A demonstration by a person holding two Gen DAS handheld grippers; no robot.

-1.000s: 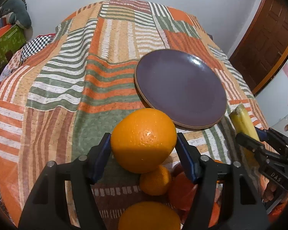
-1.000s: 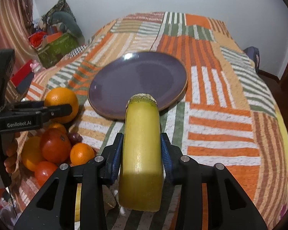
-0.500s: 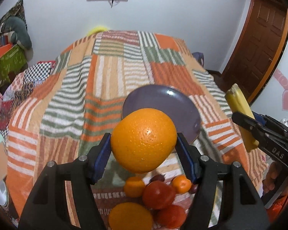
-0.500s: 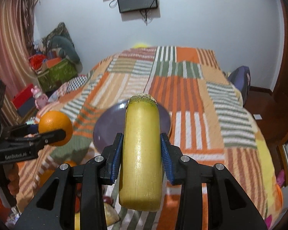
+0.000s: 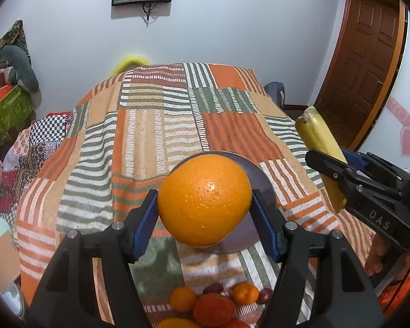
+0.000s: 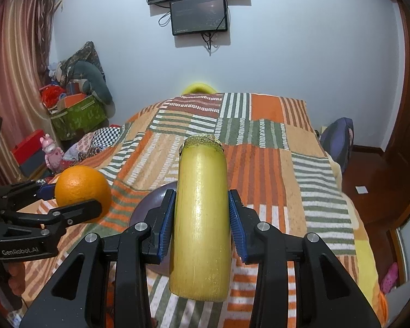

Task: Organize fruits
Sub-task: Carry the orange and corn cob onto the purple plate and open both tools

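The orange sits pinched in the left claw, the cane in the right claw, both high over the plate on the bed. Releasing from here could let the orange roll off.
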